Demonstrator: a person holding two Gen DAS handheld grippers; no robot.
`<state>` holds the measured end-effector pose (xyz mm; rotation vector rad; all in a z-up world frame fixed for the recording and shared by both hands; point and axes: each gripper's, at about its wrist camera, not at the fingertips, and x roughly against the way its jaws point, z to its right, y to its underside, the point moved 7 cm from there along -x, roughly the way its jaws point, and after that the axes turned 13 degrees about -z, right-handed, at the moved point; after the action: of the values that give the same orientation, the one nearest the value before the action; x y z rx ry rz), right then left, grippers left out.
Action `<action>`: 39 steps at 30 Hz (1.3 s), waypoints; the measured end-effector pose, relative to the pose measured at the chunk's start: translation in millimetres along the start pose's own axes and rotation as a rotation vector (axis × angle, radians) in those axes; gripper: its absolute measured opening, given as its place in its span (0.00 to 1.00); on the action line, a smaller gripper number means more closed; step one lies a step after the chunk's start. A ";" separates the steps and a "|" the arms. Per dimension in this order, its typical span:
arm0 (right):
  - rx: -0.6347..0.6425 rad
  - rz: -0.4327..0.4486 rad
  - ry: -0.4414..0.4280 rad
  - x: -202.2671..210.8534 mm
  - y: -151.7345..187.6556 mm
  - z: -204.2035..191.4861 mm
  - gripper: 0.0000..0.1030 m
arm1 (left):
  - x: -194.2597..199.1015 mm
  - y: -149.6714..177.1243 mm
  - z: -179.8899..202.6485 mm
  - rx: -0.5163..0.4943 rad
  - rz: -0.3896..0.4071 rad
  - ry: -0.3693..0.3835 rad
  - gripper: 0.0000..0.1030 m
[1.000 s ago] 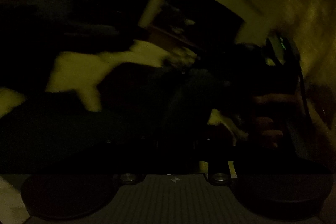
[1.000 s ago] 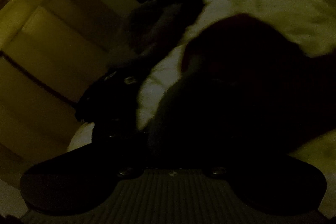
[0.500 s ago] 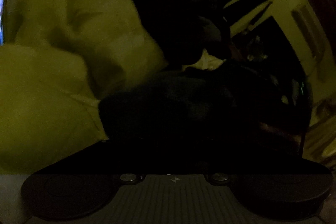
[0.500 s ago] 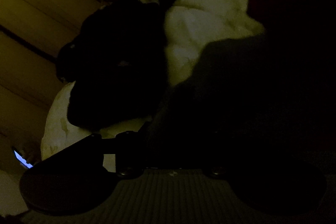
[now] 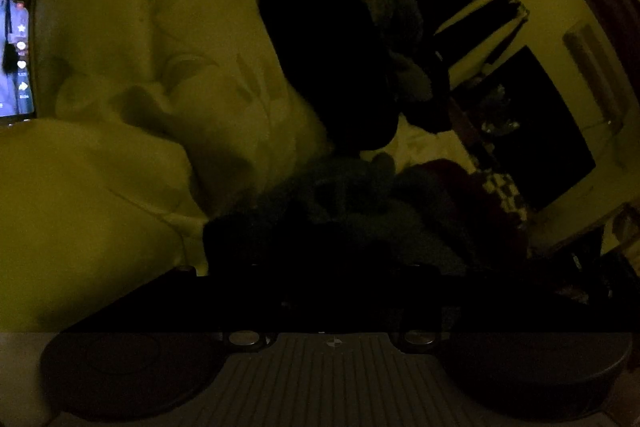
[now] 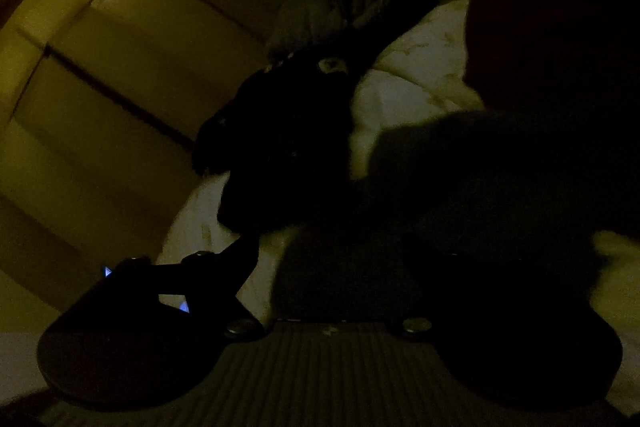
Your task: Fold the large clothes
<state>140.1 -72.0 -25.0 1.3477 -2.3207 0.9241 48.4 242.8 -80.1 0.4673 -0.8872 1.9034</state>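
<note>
dark clothes heaped on a pale quilt

the room is very dim. in the left wrist view a dark garment (image 5: 360,219) lies bunched at lower centre on a pale quilt (image 5: 160,47), right ahead of the left gripper (image 5: 332,291); i cannot tell whether that gripper is apart or together. a lit phone screen (image 5: 16,27) sits at the left edge. in the right wrist view the right gripper (image 6: 340,267) is lost in shadow, state unclear, against dark cloth (image 6: 500,187).
</note>
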 end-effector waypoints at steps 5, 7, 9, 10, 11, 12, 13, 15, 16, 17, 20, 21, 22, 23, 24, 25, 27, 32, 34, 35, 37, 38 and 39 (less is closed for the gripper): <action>0.200 -0.018 -0.006 24.4 52.8 -14.9 0.53 | 4.3 2.5 -1.9 -0.005 0.001 -0.027 1.00; 0.224 -0.067 -0.007 9.6 66.7 -12.9 0.50 | 1.0 1.0 -0.7 -0.002 0.000 -0.038 0.99; 0.196 -0.109 0.033 -11.2 77.1 -2.6 0.43 | 1.7 1.4 -0.2 -0.002 0.003 -0.064 0.97; 0.194 -0.131 0.043 -23.3 82.2 0.6 0.43 | -0.3 0.7 0.0 -0.007 0.006 -0.079 0.97; 0.201 -0.136 0.048 -30.4 84.3 1.2 0.43 | 0.8 1.3 0.6 -0.014 0.008 -0.093 0.97; 0.219 -0.137 0.064 -36.6 86.6 -1.0 0.43 | 2.3 1.6 1.5 -0.021 0.010 -0.107 0.97; 0.242 -0.139 0.088 -39.4 88.6 -4.5 0.43 | 4.6 2.2 3.4 -0.029 0.015 -0.119 0.98; 0.286 -0.140 0.129 -45.0 89.5 -9.1 0.44 | 9.6 3.1 9.0 -0.059 0.029 -0.152 1.00; 0.297 -0.140 0.137 -46.6 89.6 -10.0 0.44 | 11.3 3.7 11.9 -0.078 0.034 -0.172 1.00; 0.297 -0.138 0.136 -47.4 89.4 -8.5 0.44 | 12.8 4.4 14.7 -0.095 0.037 -0.188 1.00; 0.286 -0.129 0.125 -48.5 91.5 -3.6 0.44 | 14.5 7.1 18.7 -0.110 0.033 -0.196 1.00; 0.283 -0.123 0.120 -48.8 91.9 -2.9 0.45 | 15.0 8.1 19.6 -0.113 0.031 -0.200 1.00; 0.281 -0.118 0.113 -46.9 94.9 -3.0 0.46 | 16.8 9.1 20.8 -0.118 0.031 -0.206 1.00; 0.281 -0.113 0.099 -44.3 97.0 -2.7 0.52 | 20.1 9.6 22.2 -0.128 0.034 -0.210 1.00; 0.287 -0.106 0.075 -41.5 97.5 -5.4 0.61 | 25.3 9.9 25.1 -0.138 0.041 -0.210 1.00; 0.294 -0.098 0.057 -35.3 99.0 -6.9 0.66 | 30.9 9.5 29.6 -0.150 0.053 -0.211 1.00; 0.308 -0.067 0.029 -22.5 99.2 -12.1 0.79 | 48.4 5.7 39.4 -0.192 0.101 -0.233 1.00; 0.258 0.077 -0.013 18.3 78.6 -16.8 0.95 | 74.7 -15.5 60.3 -0.339 0.130 -0.194 1.00; 0.177 0.112 -0.060 30.4 64.9 -5.7 0.97 | 64.6 -22.7 60.2 -0.366 0.066 -0.159 1.00; 0.128 0.117 -0.079 33.3 59.4 3.3 0.97 | 57.6 -25.9 58.1 -0.370 0.042 -0.138 1.00; -0.022 0.135 -0.110 37.9 49.5 31.6 0.97 | 39.9 -32.3 50.6 -0.371 -0.015 -0.110 1.00; -0.086 0.141 -0.127 38.7 47.8 44.2 0.97 | 30.1 -35.1 45.3 -0.361 -0.038 -0.103 1.00; -0.155 0.144 -0.158 38.2 46.4 57.2 0.98 | 20.2 -38.5 38.2 -0.339 -0.062 -0.102 1.00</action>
<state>84.0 -118.7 -64.5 1.2456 -2.5778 0.6819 70.9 237.4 -27.0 0.3829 -1.2224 1.6421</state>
